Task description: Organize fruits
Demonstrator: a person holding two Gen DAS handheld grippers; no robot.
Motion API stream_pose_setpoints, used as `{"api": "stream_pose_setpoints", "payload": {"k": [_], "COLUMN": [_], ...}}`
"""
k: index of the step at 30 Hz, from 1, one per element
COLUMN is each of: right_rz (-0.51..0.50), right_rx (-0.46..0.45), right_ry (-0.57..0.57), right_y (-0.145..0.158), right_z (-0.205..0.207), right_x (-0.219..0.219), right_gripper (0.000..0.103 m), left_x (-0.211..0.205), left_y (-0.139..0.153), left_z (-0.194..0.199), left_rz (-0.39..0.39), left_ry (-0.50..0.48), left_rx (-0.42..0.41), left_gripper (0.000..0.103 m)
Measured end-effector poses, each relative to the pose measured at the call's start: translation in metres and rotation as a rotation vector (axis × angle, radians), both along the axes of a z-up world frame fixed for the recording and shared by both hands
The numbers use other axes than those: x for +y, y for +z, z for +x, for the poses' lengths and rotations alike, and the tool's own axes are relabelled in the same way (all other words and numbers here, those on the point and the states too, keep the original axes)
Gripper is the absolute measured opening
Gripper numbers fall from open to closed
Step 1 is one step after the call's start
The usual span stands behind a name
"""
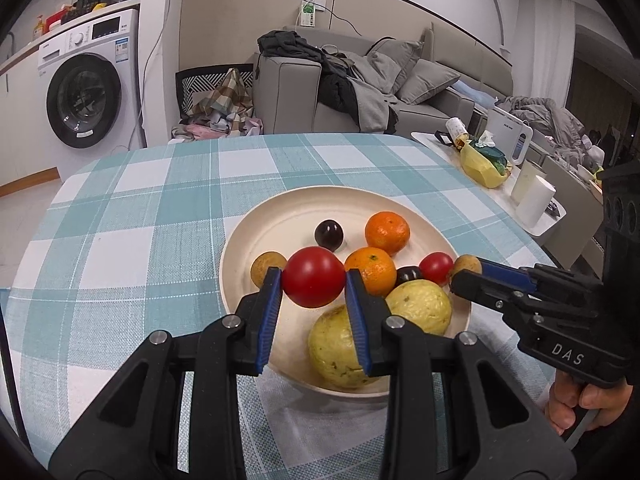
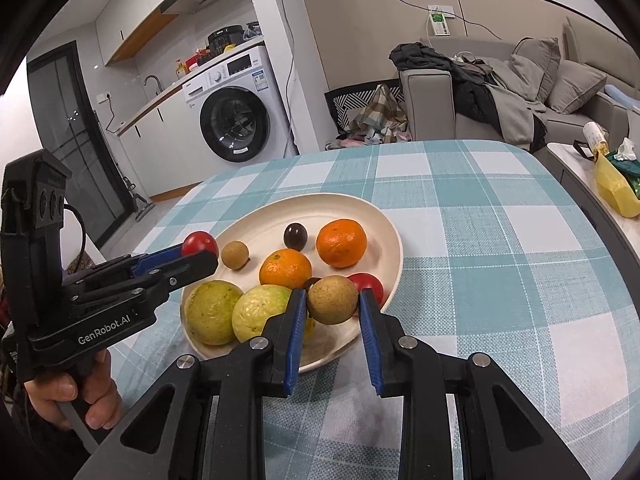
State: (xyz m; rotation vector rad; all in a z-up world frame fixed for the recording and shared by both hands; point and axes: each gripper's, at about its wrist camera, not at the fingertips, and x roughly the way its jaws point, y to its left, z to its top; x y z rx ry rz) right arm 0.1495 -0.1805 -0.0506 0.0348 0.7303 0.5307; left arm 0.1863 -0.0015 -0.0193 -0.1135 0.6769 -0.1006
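left gripper (image 1: 313, 282) fingers clamped; right gripper (image 2: 332, 300) fingers clamped

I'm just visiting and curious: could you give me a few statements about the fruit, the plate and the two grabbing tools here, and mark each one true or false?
1. The left gripper is shut on a red tomato. True.
2. The right gripper holds an orange. False: it is shut on a small brown fruit; both oranges lie on the plate.
3. The plate stands on a checked blue and white tablecloth. True.
4. The plate holds only red fruit. False: it also holds two yellow-green guavas, oranges and a dark plum.
5. A washing machine stands behind the table. True.
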Motion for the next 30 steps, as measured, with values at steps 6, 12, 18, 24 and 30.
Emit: {"api": "stream_pose_setpoints", "payload": {"k": [6, 12, 18, 24, 30], "right_rz": [0.003, 0.006, 0.0, -0.011, 0.005], "right_rx": [0.014, 0.013, 0.008, -0.059, -0.097], "right_ry": [-0.001, -0.006, 0.002, 0.003, 0.026], "right_y": [-0.001, -0.002, 0.0, 0.011, 0.02], "right_z": [0.003, 0.004, -0.001, -0.013, -0.021], "right_x": [0.0, 0.0, 0.0, -0.002, -0.003], "right_gripper": [0.028, 0.028, 0.043, 0.087, 0.1], "left_x": [-0.003, 0.001, 0.004, 0.009, 0.009], "left_y": [-0.003, -0.004, -0.002, 0.01, 0.022], "left_z": [0.0, 0.0, -0.005, -0.026, -0.049], "left_rz": [0.01, -0.015, -0.004, 0.013, 0.024], "left_ry": [-0.004, 0.007, 0.02, 0.048, 0.055], "left_rx": [0.002, 0.013, 0.022, -0.035, -0.081], "left_gripper": [0.029, 0.029, 0.045, 0.082, 0.089]}}
